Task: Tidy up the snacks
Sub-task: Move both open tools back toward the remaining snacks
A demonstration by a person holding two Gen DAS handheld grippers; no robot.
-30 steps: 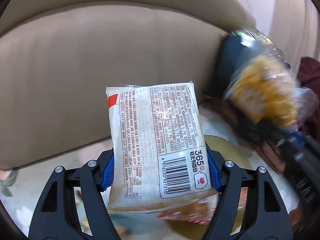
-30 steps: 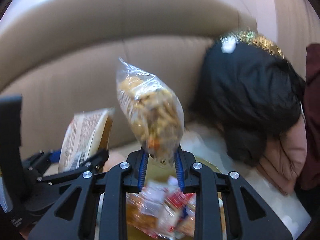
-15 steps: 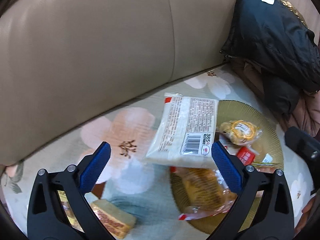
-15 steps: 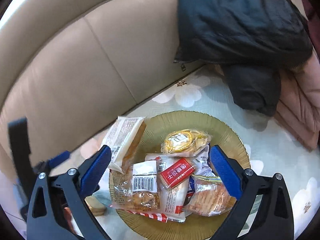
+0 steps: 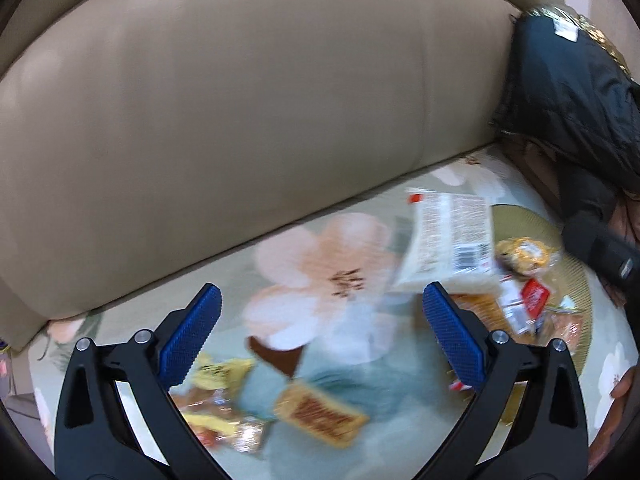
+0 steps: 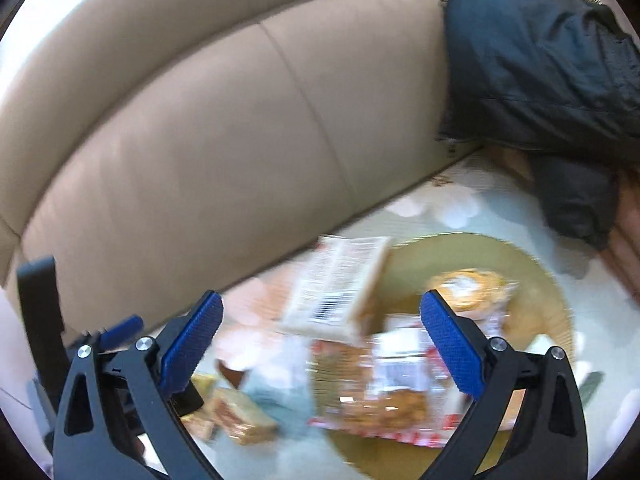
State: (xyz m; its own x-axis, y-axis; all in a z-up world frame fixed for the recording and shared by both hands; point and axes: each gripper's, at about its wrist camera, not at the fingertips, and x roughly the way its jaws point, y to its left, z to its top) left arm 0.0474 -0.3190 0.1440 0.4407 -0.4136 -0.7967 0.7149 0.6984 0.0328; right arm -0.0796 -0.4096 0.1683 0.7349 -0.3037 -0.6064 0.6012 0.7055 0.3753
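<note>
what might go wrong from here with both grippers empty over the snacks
The white packet lies half over the gold plate's rim, so a bump may slide it off. Loose snacks near the left gripper, like the tan bar, lie on soft floral fabric and may shift when pinched. Both views are blurred, so aiming now seems unreliable.

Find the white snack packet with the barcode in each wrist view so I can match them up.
Left wrist view: white packet right of centre, lying across the gold plate's left rim.
Right wrist view: white packet at centre, over the same plate's left rim.
Shared landmark: the black jacket, upper right.
</note>
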